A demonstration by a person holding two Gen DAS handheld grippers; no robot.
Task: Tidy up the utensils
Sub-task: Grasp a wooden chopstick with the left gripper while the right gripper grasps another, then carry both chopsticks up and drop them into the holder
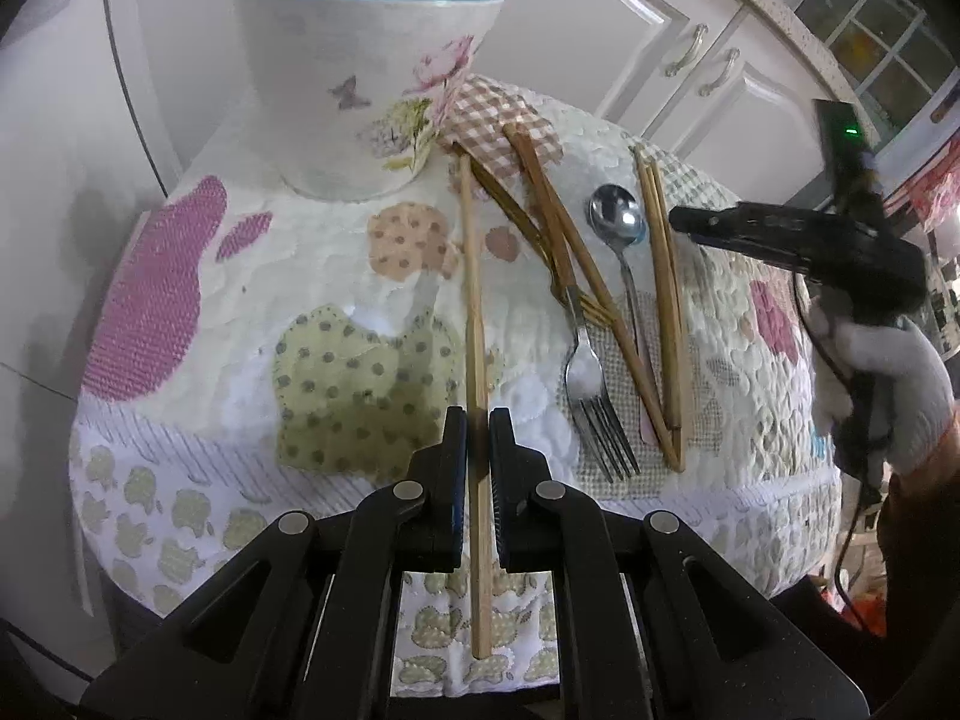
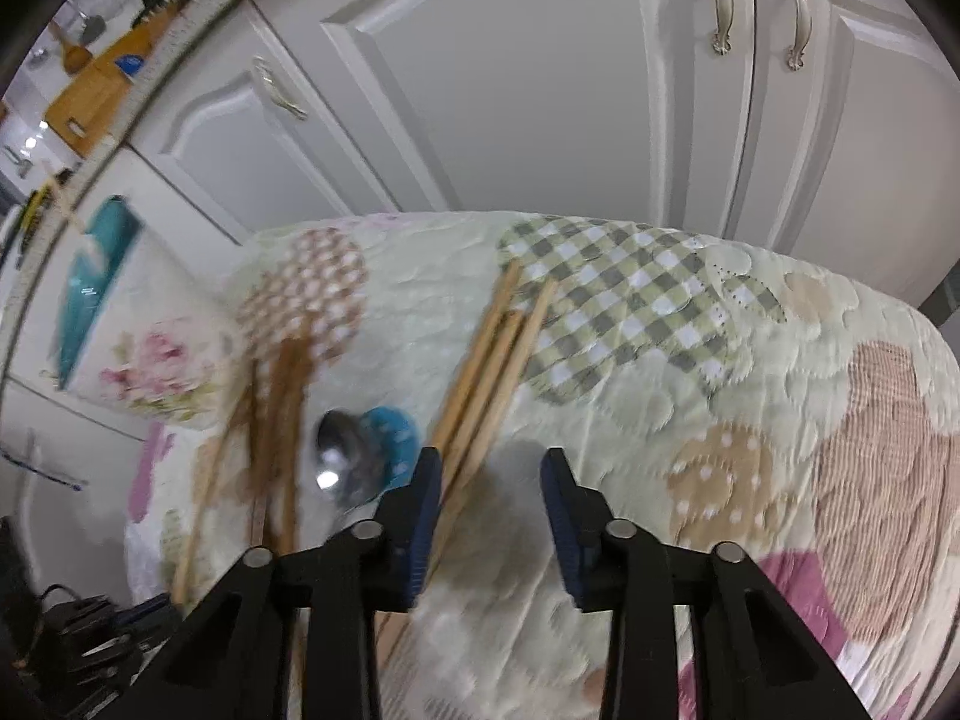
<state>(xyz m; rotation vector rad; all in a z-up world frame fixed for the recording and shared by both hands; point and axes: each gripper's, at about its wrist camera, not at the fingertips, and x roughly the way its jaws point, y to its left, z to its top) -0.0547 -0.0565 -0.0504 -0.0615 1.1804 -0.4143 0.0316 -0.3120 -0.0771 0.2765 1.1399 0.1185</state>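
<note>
My left gripper (image 1: 478,450) is shut on a single wooden chopstick (image 1: 471,276) that lies lengthwise on the quilted table cover (image 1: 180,420). Beyond it stands a white floral utensil holder (image 1: 360,90) with a teal rim, a chopstick and a white handle inside. Loose brown chopsticks (image 1: 564,240), a metal fork (image 1: 591,396), a metal spoon (image 1: 618,222) and a pale chopstick pair (image 1: 663,300) lie to the right. My right gripper (image 2: 492,462) hangs open over the cover; a bundle of pale chopsticks (image 2: 486,360) runs beside its left pad, and nothing is gripped. The spoon (image 2: 342,456) is blurred at its left.
White cabinet doors (image 2: 510,90) with metal handles rise behind the table. A gloved hand (image 1: 888,384) holds the right gripper (image 1: 780,240) at the table's right edge, with a cable hanging below. The holder (image 2: 120,324) shows at the left in the right wrist view.
</note>
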